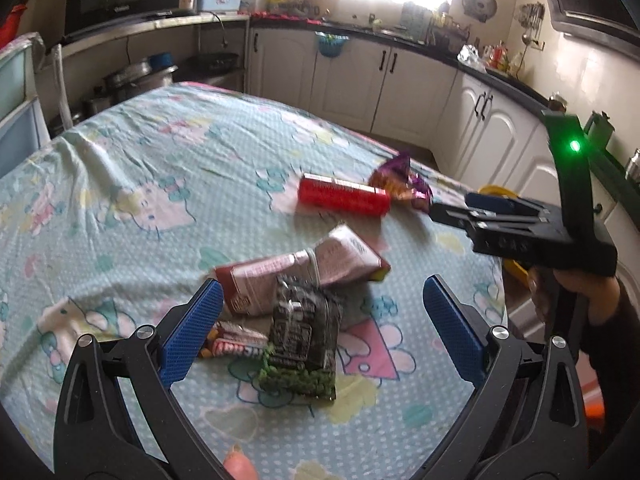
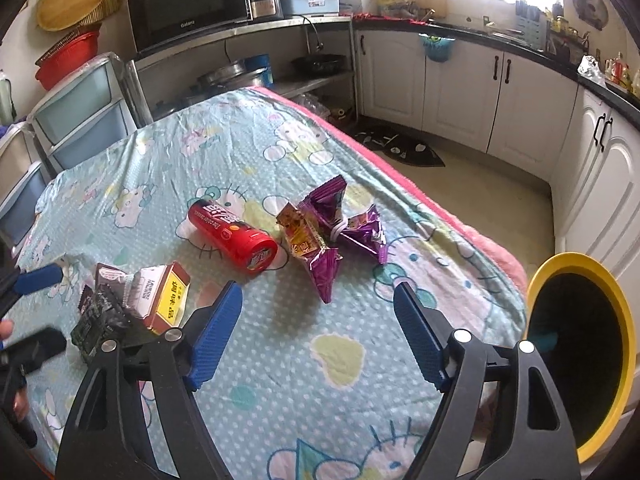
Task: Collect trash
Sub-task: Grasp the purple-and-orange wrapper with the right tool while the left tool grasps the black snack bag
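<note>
Trash lies on a table with a Hello Kitty cloth [image 1: 140, 184]. A dark snack packet [image 1: 302, 340] lies between the open fingers of my left gripper [image 1: 320, 300], beside a crushed pink carton [image 1: 316, 272] and a small candy wrapper [image 1: 234, 344]. Farther off lie a red can [image 1: 344, 196] and a purple wrapper [image 1: 404, 180]. In the right wrist view my right gripper [image 2: 318, 308] is open and empty above the cloth, short of the purple wrapper [image 2: 332, 228] and red can [image 2: 234, 236]. The carton [image 2: 158, 296] and dark packet [image 2: 100, 320] lie at left.
A yellow-rimmed bin [image 2: 580, 340] stands off the table's right edge. White kitchen cabinets [image 2: 460, 84] and a dark counter run along the back and right. A microwave [image 2: 188, 4] sits on a steel shelf at the back left, with drawer units [image 2: 76, 120] beside the table.
</note>
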Motion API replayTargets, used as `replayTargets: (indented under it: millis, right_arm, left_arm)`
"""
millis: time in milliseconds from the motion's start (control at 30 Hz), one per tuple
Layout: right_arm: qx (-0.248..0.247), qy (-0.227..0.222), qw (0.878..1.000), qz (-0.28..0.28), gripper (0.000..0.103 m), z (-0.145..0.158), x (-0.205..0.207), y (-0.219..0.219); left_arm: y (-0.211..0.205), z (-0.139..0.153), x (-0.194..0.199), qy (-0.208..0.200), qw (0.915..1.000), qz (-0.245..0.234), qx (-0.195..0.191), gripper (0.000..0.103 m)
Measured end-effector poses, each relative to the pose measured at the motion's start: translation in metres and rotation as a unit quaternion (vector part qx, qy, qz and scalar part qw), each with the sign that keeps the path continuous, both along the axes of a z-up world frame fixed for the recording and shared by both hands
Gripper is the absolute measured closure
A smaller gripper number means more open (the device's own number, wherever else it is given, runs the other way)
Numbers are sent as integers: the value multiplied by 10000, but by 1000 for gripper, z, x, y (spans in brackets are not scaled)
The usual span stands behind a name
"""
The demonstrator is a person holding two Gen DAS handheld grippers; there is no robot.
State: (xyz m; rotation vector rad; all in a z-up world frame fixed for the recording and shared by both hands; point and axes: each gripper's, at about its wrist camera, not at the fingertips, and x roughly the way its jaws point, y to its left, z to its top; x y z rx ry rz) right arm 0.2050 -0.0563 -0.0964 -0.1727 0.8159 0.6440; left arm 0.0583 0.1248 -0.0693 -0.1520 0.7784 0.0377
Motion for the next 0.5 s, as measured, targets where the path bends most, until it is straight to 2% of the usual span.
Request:
replayTargets:
  millis: [167, 367, 500]
  right_arm:
    - [-65, 151, 9999, 32, 34, -12, 9, 10]
    - [44, 398, 9992, -75, 51, -21, 25, 10]
    - [113, 517, 9986, -60, 65, -24, 31, 11]
  left_arm:
    - [-3, -10, 2, 171, 9998, -64, 84, 18]
    - [0, -19, 4, 375, 9993, -44, 16, 33]
    - [-1, -24, 4, 487, 9987, -92, -91, 36]
